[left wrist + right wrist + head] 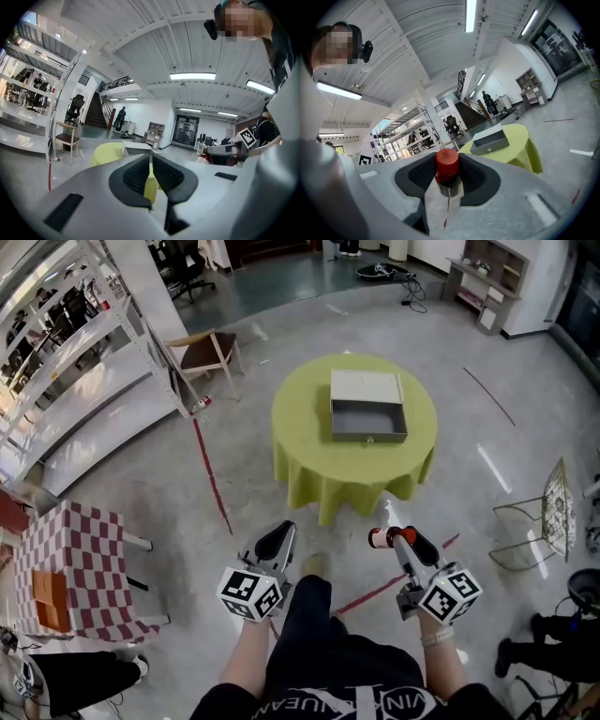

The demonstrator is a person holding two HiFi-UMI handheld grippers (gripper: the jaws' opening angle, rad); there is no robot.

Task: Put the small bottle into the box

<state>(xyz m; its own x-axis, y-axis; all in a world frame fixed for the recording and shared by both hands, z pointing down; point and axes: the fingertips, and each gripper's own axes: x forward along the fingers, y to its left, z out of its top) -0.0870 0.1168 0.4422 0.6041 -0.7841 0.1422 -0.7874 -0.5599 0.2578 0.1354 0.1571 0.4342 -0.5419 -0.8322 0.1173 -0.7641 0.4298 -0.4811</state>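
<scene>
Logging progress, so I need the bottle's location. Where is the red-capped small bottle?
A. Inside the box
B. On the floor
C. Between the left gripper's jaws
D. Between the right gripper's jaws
D: the right gripper view shows the small bottle clamped between the jaws of the right gripper, with the box apart on the table ahead.
</scene>
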